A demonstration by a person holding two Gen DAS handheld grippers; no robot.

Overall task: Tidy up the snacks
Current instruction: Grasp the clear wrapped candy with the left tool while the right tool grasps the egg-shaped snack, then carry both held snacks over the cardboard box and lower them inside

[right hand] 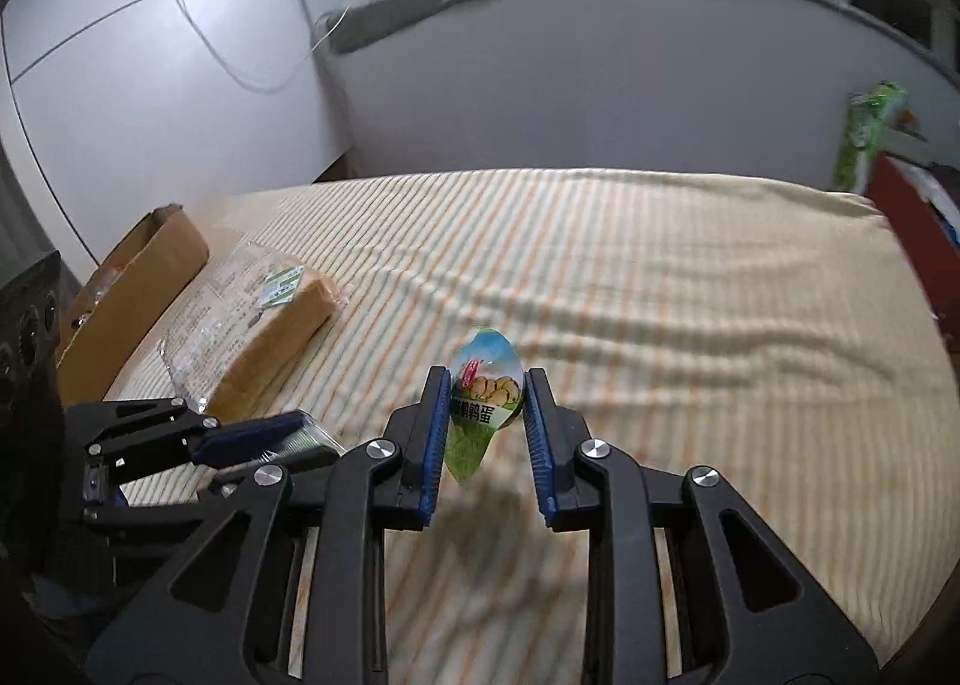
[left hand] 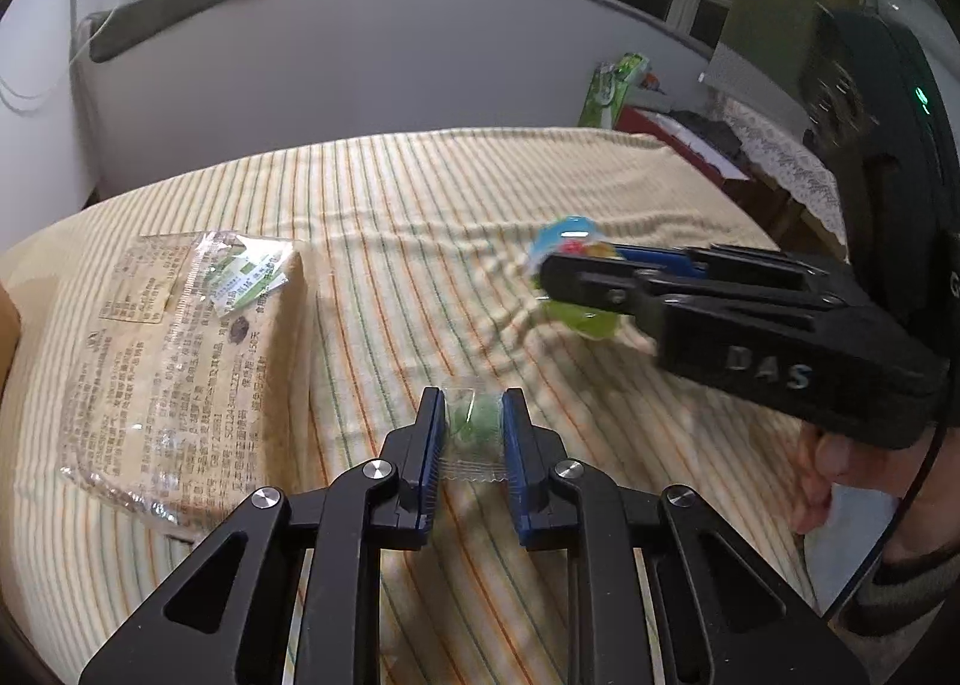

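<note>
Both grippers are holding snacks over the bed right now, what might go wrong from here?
1. The left gripper pinches only a thin clear candy packet; the slick wrapper might slide out.
2. The right gripper holds the egg snack pouch by its sides, with its tail hanging free, so it may twist or drop.
3. The cardboard box sits beyond the bread loaf, so a carried packet might snag on the loaf.

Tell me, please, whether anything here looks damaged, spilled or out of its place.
Nothing looks spilled or torn. The left gripper holds a small clear packet, the right gripper an egg-shaped snack pack. The wrapped bread loaf lies flat on the striped bedsheet beside the cardboard box, not inside it.
</note>
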